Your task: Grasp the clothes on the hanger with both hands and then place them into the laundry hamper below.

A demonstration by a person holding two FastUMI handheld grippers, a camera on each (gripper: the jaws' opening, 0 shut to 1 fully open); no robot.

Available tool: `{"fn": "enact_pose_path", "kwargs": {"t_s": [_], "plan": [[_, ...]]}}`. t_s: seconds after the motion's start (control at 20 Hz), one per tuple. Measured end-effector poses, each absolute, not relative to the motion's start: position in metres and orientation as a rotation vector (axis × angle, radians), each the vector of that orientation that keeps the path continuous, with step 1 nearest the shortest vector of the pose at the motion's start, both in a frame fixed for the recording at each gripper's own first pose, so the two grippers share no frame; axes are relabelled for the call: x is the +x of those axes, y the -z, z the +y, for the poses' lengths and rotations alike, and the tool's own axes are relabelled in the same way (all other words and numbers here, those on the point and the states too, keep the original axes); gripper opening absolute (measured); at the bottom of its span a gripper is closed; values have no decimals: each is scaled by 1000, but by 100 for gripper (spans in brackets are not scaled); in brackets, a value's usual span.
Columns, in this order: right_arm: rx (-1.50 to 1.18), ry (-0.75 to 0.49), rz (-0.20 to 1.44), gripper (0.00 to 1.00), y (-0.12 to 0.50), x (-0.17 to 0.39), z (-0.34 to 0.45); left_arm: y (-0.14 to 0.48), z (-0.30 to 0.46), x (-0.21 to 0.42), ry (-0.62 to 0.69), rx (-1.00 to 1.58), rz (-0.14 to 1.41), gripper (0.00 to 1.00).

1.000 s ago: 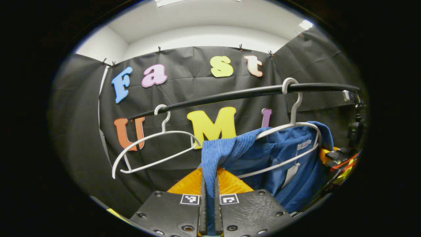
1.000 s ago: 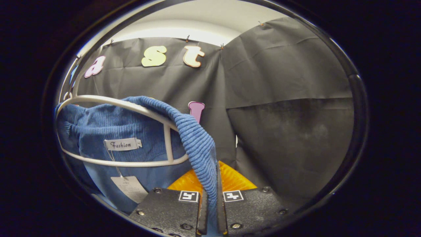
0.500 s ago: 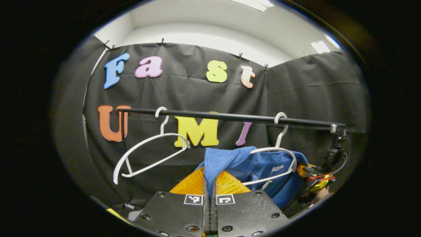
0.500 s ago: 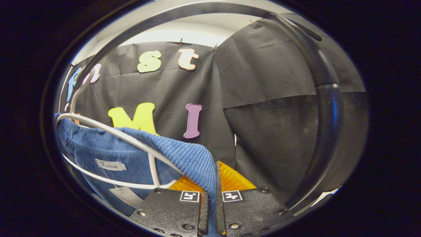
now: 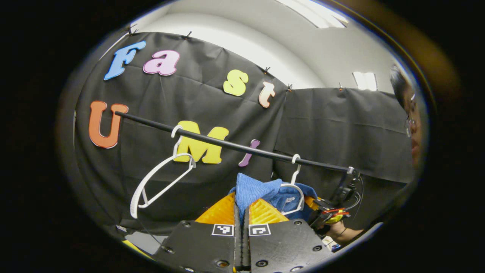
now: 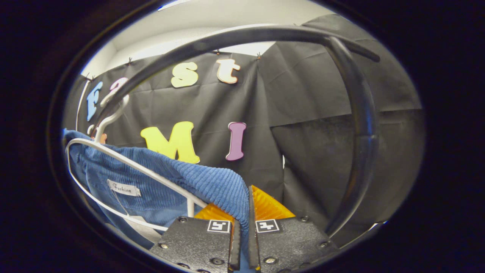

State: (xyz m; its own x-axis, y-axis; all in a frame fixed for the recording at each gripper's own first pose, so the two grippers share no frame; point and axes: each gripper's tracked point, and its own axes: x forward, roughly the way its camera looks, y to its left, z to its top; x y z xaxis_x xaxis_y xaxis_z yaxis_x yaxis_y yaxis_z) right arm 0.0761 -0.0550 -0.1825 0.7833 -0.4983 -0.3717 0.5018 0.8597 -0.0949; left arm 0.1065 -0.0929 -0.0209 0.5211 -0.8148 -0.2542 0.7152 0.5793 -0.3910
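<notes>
A blue ribbed garment [image 5: 261,191] hangs on a white hanger [image 5: 293,189] from a black rail [image 5: 227,143]. My left gripper [image 5: 241,212] is shut on the garment's left shoulder edge, pulling it away from the hanger. In the right gripper view the same garment [image 6: 159,182] drapes over the white hanger [image 6: 125,161], and my right gripper [image 6: 242,212] is shut on its right shoulder edge. The other gripper [image 5: 327,216], held by a hand, appears far right in the left gripper view. The hamper is hidden.
A second white hanger [image 5: 159,180] hangs bare on the rail to the left. The black rail's curved end post [image 6: 360,132] passes close to the right of my right gripper. A person's head [image 5: 407,110] is at the far right edge.
My left gripper has drawn back and to the left with the cloth, so the hanger and rail look smaller and farther. The right gripper has dropped slightly, still holding the shoulder.
</notes>
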Motion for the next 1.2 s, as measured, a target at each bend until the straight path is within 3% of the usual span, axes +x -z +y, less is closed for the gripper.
{"fn": "enact_pose_path", "kwargs": {"t_s": [0.2, 0.45, 0.75, 1.2], "plan": [[-4, 512, 401, 12, 174, 79, -53, 22, -80, 121, 945, -152, 491, 1], [-40, 510, 393, 12, 166, 77, -64, 31, -73, 133, 941, 63, 504, 5], [-105, 513, 396, 12, 160, 76, -78, 36, -67, 170, 862, 224, 406, 0], [-68, 544, 503, 10, 196, 65, -87, 104, -79, 165, 847, 166, 497, 4]]}}
